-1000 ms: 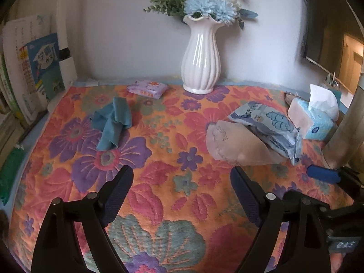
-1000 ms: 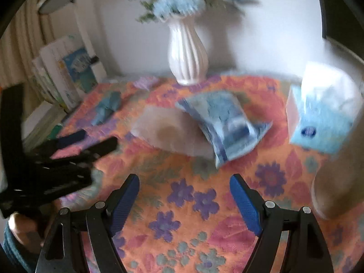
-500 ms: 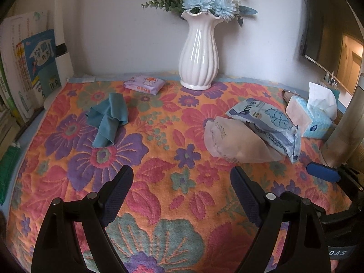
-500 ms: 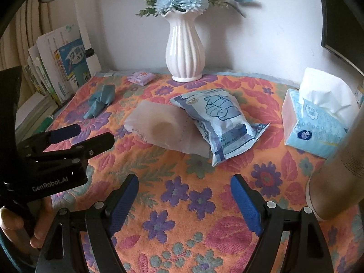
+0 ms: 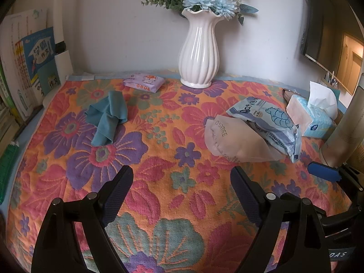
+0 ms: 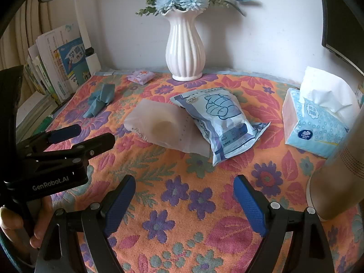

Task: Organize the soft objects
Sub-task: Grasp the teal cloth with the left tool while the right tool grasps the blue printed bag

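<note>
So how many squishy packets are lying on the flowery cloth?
3: a small purple packet near the vase, and a frosted pouch with a blue packet lying across it. Others may be hidden out of view.

A vase [image 5: 199,52] stands at the back middle of the tablecloth [image 5: 159,159], against the wall. A small pack [image 5: 143,82] lies just left of it. A cloth [image 5: 107,117] lies further left and nearer the front. Books [image 5: 29,68] stand along the left edge. Right of centre, a wipes pack [image 6: 221,122] rests partly on a pouch [image 6: 163,127]. A tissue box [image 6: 316,127] sits further right, with a cylinder [image 6: 336,177] in front of it.
</note>
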### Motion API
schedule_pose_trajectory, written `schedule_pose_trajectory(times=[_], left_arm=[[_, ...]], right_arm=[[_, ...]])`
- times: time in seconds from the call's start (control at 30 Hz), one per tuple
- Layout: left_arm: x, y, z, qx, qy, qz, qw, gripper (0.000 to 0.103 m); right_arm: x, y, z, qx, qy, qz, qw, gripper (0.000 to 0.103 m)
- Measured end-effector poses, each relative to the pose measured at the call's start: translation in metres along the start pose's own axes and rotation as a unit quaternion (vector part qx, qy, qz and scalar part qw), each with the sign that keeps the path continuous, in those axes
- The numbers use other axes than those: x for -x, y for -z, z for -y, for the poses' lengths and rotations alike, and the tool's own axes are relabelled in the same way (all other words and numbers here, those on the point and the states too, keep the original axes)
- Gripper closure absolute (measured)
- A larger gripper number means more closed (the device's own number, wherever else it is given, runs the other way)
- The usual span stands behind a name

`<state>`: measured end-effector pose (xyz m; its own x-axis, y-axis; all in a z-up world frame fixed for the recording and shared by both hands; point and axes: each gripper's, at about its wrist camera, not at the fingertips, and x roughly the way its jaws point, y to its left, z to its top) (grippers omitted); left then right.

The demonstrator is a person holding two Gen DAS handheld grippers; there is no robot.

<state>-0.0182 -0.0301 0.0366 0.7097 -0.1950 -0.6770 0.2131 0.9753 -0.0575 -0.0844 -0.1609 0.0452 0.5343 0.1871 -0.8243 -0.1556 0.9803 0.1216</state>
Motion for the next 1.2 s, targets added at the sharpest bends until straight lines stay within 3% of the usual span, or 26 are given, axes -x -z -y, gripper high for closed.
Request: schedule_pose_trajectory(times=[0.53,0.73,0.83,0.93,1.03,1.2], left_arm=[[-0.002,0.000,0.000,0.003,0.001,-0.004,1.0000,0.017],[0.001,-0.001,-0.012,0.033,0.024,-0.007,0.9991,0.017],[0.006,-0.004,-0.022,0.055,0.050,-0.024,0.9970,0.017],[0.016,-0.019,-0.032,0.069,0.052,-0.031,0.9957,0.017],[0.017,-0.042,-0.049,0.087,0.043,-0.033,0.9947,0.017],[-0.023,-0.069,-0.066,0.072,0.011,-0.035,0.9967,0.017]], right_arm=[[-0.002,0.000,0.002,-0.002,0.002,-0.003,1.000,0.016],[0.011,-0.005,0.021,-0.053,-0.002,0.004,0.999,0.016],[0.022,-0.021,0.023,-0.053,0.025,0.008,0.998,0.016],[0.018,-0.048,0.022,-0.031,0.063,-0.002,0.998,0.016],[-0.001,-0.065,0.021,-0.020,0.075,-0.017,0.997,0.016],[-0.031,-0.073,0.024,-0.010,0.087,0.002,0.996,0.016]])
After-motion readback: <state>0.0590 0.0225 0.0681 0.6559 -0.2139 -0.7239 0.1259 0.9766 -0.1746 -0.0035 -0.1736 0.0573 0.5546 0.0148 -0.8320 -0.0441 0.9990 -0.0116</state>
